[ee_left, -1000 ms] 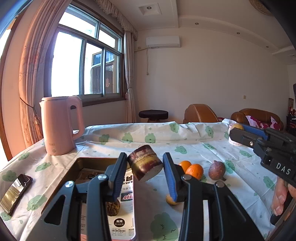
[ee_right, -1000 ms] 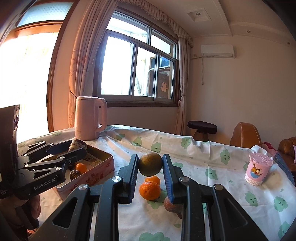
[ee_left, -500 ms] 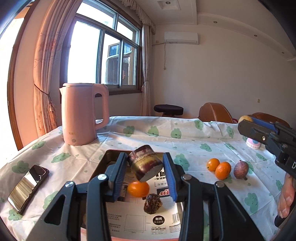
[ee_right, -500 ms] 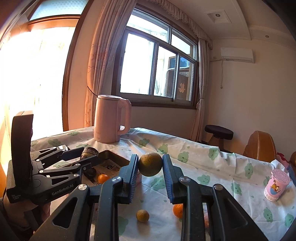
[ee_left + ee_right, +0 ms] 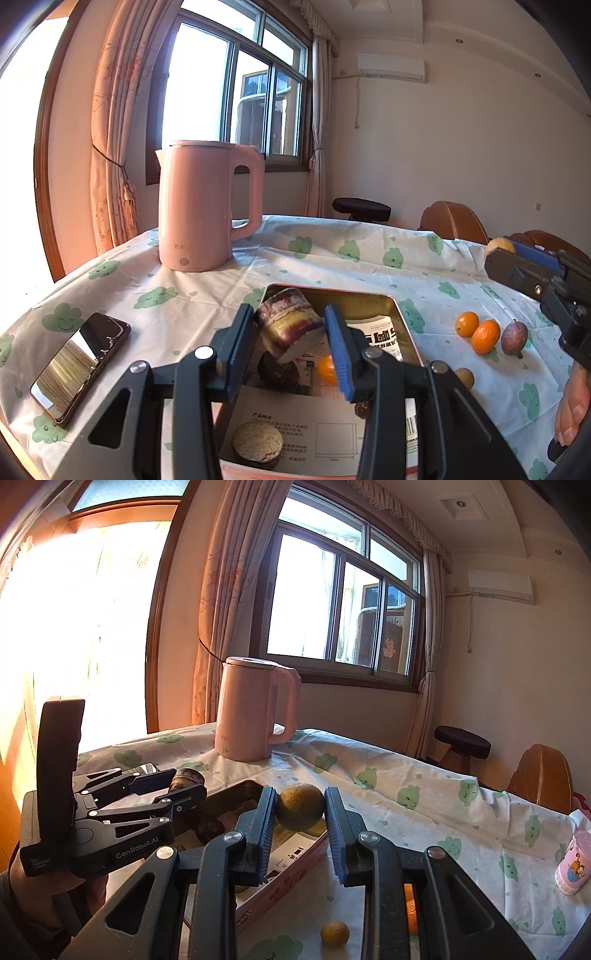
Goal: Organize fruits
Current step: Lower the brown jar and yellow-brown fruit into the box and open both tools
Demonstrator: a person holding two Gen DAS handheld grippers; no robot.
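My left gripper (image 5: 291, 343) is shut on a cut brown-and-cream banded fruit piece (image 5: 290, 330) and holds it above the pink-rimmed tray (image 5: 399, 310). In the tray lie a small orange (image 5: 327, 368), a dark round fruit (image 5: 277, 371) and a pale cut disc (image 5: 257, 441). My right gripper (image 5: 300, 816) is shut on a round yellow-brown fruit (image 5: 300, 806) above the tray's right rim (image 5: 295, 867). Two oranges (image 5: 476, 330) and a purple fruit (image 5: 513, 338) lie on the cloth to the right. A small yellow fruit (image 5: 334, 932) lies by the tray.
A pink kettle (image 5: 201, 203) stands at the back left of the table. A phone (image 5: 79, 365) lies at the left edge. A pink cup (image 5: 574, 862) stands at the far right. The table has a white cloth with green prints (image 5: 332, 254).
Both grippers have moved left and forward over the tray, each still holding its fruit. The kettle looms closer in both views.
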